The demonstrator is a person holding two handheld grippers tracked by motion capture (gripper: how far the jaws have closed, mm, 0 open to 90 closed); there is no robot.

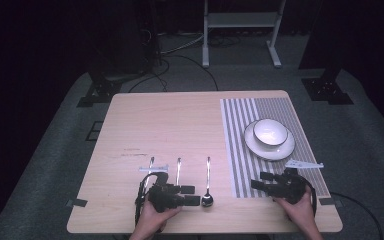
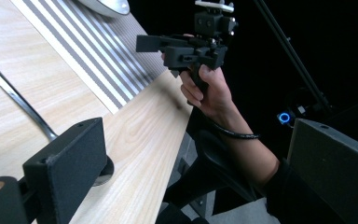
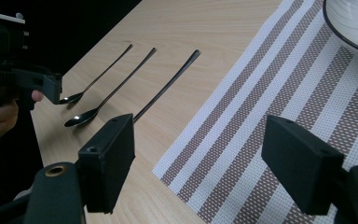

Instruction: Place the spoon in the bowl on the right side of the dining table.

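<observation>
- Three slim, shiny metal spoons lie parallel on the pale wood-grain desk.
- One woven striped mat.
- Left tool and right tool: both released, empty.

White bowl on plate, on striped placemat.

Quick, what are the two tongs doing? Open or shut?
Left tongs: open, holding nothing, beside the spoon.
Right tongs: open, holding nothing, above the striped placemat.
</observation>
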